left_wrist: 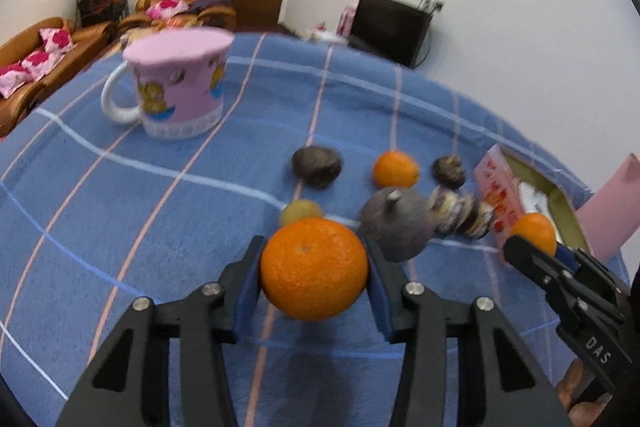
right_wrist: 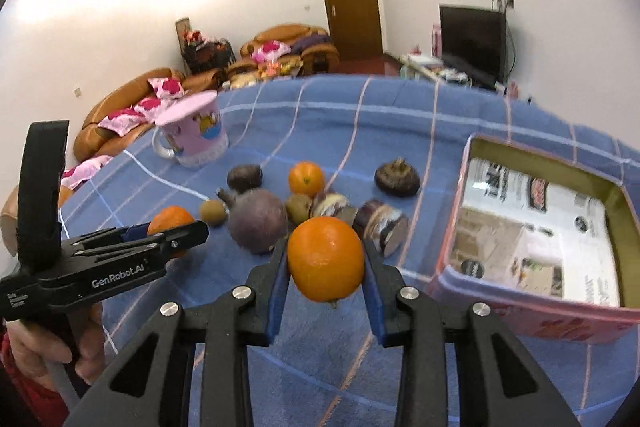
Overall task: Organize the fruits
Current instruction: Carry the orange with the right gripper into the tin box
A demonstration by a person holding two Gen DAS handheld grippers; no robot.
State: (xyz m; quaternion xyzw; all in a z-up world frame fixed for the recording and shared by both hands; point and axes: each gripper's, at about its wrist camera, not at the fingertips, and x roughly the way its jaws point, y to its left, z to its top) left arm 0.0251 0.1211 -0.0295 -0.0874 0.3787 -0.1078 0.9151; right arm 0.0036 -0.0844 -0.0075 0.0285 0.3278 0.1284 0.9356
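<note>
Barely begun. Left gripper (left_wrist: 314, 269) clamped on an orange (left_wrist: 314, 269), right gripper (right_wrist: 326, 259) on another orange (right_wrist: 326, 259); box (right_wrist: 480, 269) right of its fingers empty, other fruit (right_wrist: 258, 225) loose beyond.

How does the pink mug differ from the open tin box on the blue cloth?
The mug is round, with a white handle and cartoon figures; the tin box is rectangular, with red print on its pink wall. The mug has a pink cover over its mouth; the box is open and holds only printed paper. The mug stands far off beyond the fruit; the box lies close beside the right gripper. Both are pink and rest on the cloth.
</note>
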